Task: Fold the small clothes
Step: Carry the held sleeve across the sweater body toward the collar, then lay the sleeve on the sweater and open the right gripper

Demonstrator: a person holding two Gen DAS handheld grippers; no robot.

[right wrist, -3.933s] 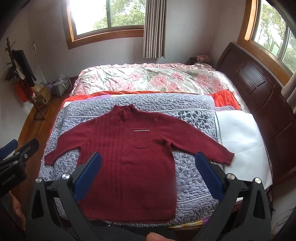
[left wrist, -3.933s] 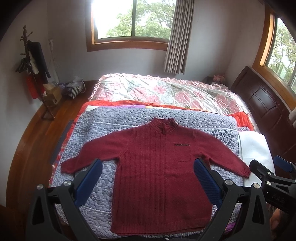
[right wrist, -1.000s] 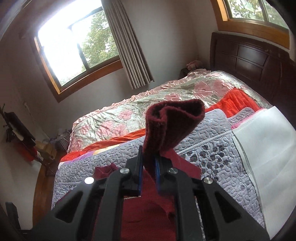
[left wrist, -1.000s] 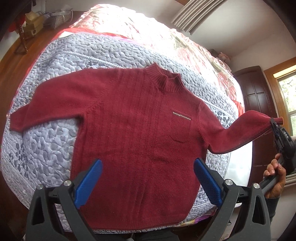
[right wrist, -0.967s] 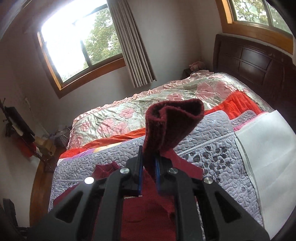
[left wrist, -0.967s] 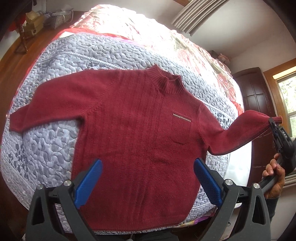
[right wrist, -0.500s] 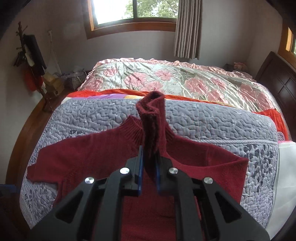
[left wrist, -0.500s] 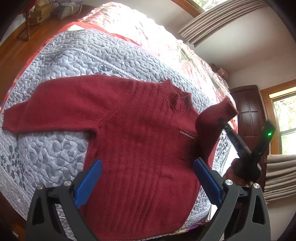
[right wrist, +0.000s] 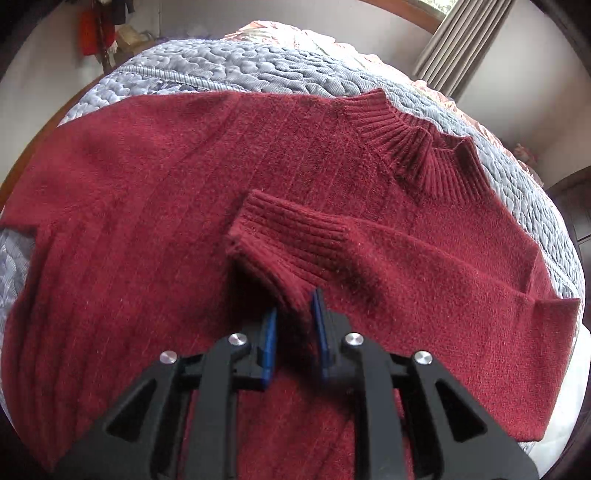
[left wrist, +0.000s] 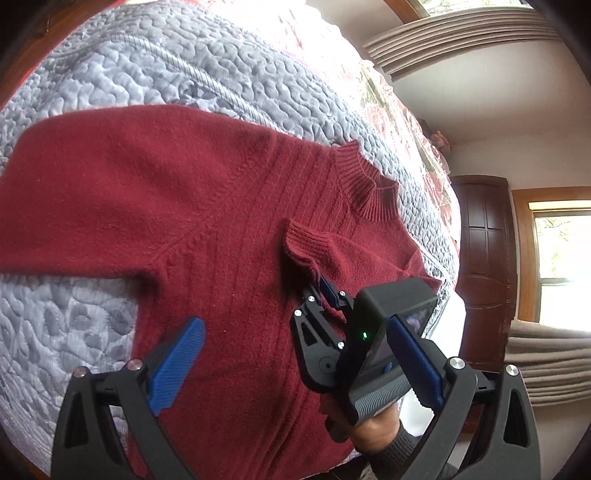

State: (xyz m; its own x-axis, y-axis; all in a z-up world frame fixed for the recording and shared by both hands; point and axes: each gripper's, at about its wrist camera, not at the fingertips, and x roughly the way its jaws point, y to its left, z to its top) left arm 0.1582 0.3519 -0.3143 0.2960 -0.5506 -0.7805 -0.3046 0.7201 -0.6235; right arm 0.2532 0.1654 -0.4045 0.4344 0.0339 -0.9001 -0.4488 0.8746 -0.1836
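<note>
Bed (left wrist: 122, 55) fills most of both views, its grey quilted cover (right wrist: 258, 70) carrying a dark red sweater (left wrist: 192, 206) laid flat, front up. The sweater's long axis runs from the hem at the near edge of the bed to the ribbed collar (right wrist: 428, 147) at the far side, so the neck points away from the cameras. One sleeve (left wrist: 74, 218) stretches straight out sideways over the quilt; the other sleeve (right wrist: 424, 266) is folded inward across the chest, its ribbed cuff (right wrist: 284, 232) lying near the middle of the body below the collar. Only the left wrist view shows the whole right gripper (left wrist: 318, 285) with the hand (left wrist: 373, 432) that holds it, plus a dark wooden headboard (left wrist: 480, 236) and curtains (left wrist: 461, 33) beyond the bed. Only the right wrist view shows the cuff close up: the right gripper (right wrist: 293, 314) has its fingers slightly parted, the cuff's edge just ahead of them and no cloth visibly pinched. The left gripper (left wrist: 295, 354) hangs above the sweater's lower half, fingers spread wide and empty.
</note>
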